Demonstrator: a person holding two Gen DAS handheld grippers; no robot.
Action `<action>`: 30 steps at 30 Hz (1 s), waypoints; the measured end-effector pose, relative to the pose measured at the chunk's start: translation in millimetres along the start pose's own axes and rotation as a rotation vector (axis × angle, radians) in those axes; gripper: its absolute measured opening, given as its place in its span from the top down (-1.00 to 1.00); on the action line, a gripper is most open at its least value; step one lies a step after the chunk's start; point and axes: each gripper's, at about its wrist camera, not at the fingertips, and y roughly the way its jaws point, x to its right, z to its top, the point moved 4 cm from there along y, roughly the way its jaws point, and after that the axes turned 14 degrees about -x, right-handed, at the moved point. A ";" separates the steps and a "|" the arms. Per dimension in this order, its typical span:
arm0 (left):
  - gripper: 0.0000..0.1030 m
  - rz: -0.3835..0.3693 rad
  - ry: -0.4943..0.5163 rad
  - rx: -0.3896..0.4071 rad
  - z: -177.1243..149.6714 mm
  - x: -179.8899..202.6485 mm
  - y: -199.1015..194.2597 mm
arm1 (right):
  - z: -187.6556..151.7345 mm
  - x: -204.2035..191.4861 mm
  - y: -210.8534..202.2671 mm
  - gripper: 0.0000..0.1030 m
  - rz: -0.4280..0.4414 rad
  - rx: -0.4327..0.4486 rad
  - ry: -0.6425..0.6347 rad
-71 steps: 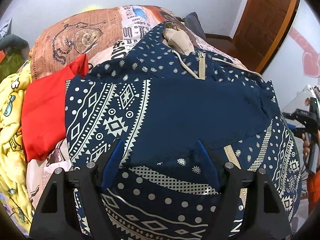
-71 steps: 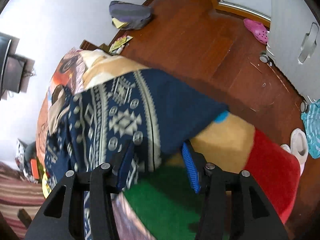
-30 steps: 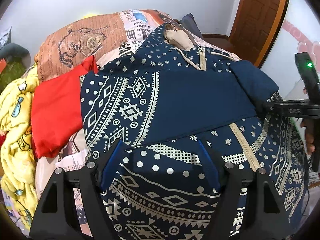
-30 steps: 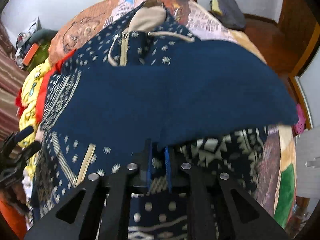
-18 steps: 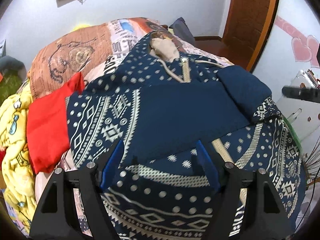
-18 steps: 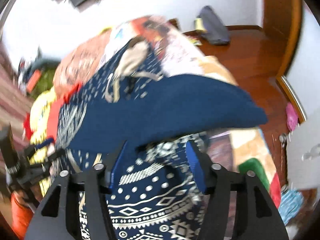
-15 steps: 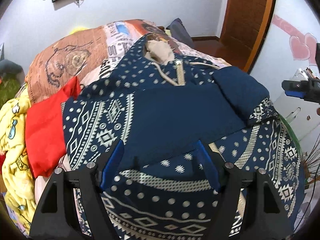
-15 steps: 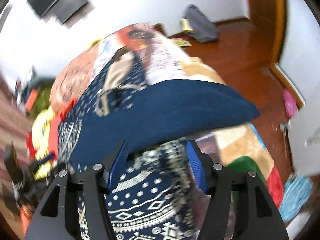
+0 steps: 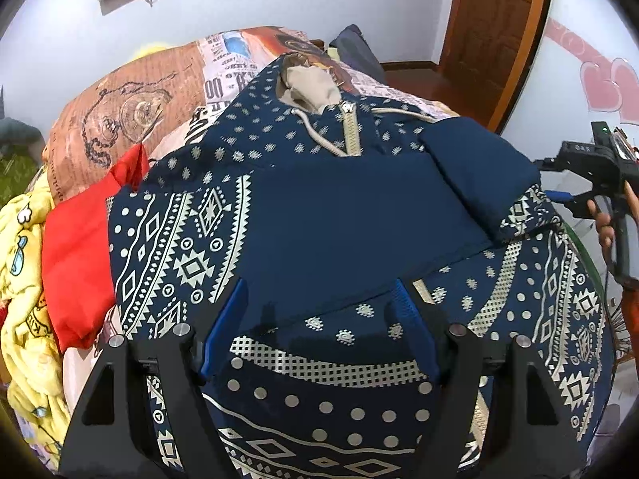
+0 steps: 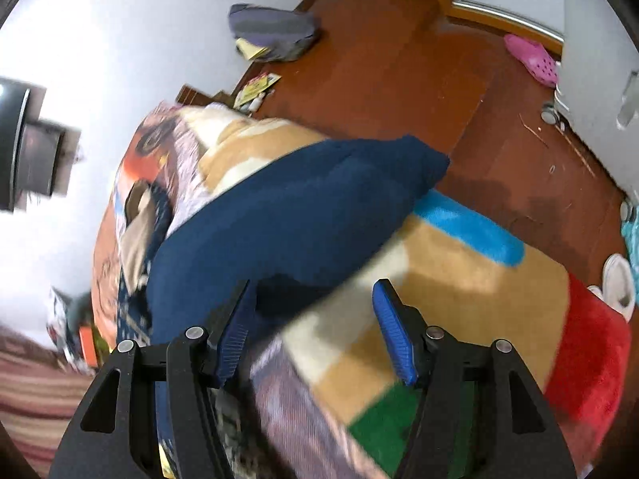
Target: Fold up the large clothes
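In the middle of the left wrist view, a navy hoodie point(image 9: 339, 215) with cream patterns lies spread on the bed point(image 9: 131, 103), its zipper and beige hood lining toward the top of the frame. One plain navy sleeve point(image 9: 479, 167) is folded across the chest, at the right. The left gripper point(image 9: 319, 303) hangs over the lower part of the hoodie, jaws spread, nothing between them. At the right edge, a hand point(image 9: 603, 227) holds the other tool. In the right wrist view, the right gripper point(image 10: 311, 311) has its jaws spread and empty; the sleeve fills the centre left, above the colourful blanket point(image 10: 459, 279). A red cloth point(image 9: 80, 247) lies at the left.
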 end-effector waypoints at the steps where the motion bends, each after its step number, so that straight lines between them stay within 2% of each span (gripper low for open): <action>1: -0.43 0.003 -0.003 -0.002 -0.6 -1.6 0.7 | 4.6 2.1 2.3 -0.11 0.002 0.005 0.010; 3: -0.43 0.012 -0.008 -0.004 -1.9 -4.4 1.4 | 12.0 3.0 8.9 -0.09 -0.004 0.010 0.024; 6: -0.43 0.030 -0.009 -0.005 -4.9 -8.5 1.7 | 19.0 -0.8 11.2 0.09 -0.053 0.027 -0.004; 7: -0.43 0.035 -0.009 -0.006 -6.2 -10.0 1.6 | 20.5 -2.7 10.6 0.28 -0.064 0.035 -0.018; 8: -0.43 0.038 -0.009 -0.006 -6.7 -11.5 1.6 | 21.0 -5.9 9.0 0.57 -0.070 0.042 -0.032; 10: -0.43 0.040 -0.014 -0.005 -8.0 -15.0 1.0 | 22.0 -12.3 4.1 0.84 -0.055 0.047 -0.054; 15: -0.43 0.021 -0.033 0.022 -8.9 -21.3 -8.6 | 8.2 -54.5 -37.0 0.85 -0.027 0.157 -0.174; 21: -0.43 0.008 -0.040 0.074 -9.0 -28.8 -26.9 | -33.3 -143.0 -91.0 0.85 0.027 0.227 -0.423; 25: -0.43 -0.007 -0.064 0.110 -13.8 -40.3 -41.9 | -73.9 -210.9 -106.5 0.85 0.076 0.230 -0.600; 30: -0.43 -0.008 -0.106 0.137 -27.6 -63.1 -55.6 | -125.4 -273.3 -74.4 0.85 0.091 0.154 -0.766</action>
